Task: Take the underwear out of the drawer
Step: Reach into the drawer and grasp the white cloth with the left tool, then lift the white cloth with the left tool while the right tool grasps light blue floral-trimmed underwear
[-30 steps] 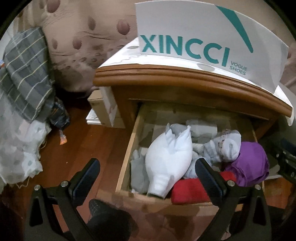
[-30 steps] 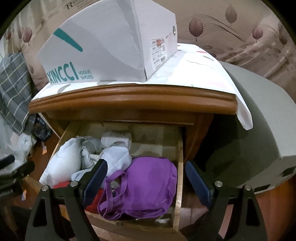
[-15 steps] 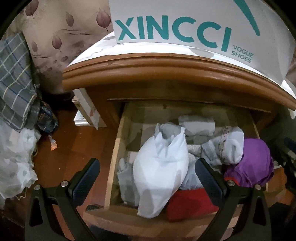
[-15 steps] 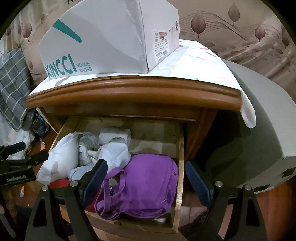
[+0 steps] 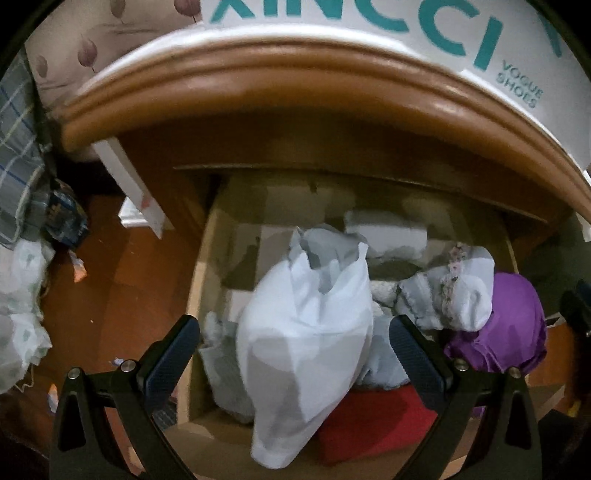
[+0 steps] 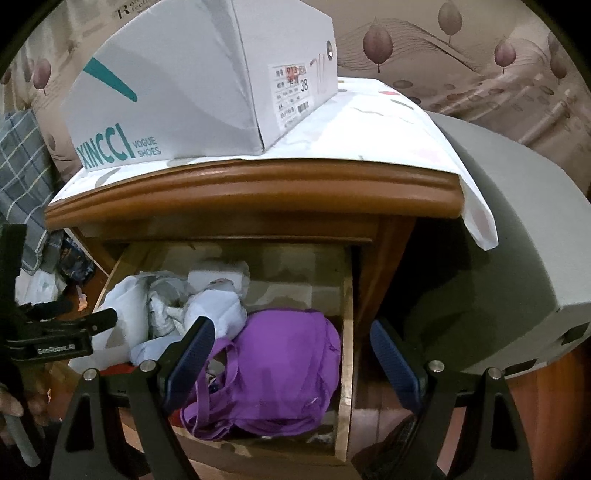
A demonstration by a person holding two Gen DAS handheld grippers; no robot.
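Wooden drawer open, both jaws spread (empty); purple underwear against right wall

The left wrist camera looks down close over the open drawer, its white bundle at 6 o'clock. The right wrist camera sits farther back and higher, facing the nightstand, the shoebox at 11 o'clock. Both share the drawer, the purple garment and the shoebox.
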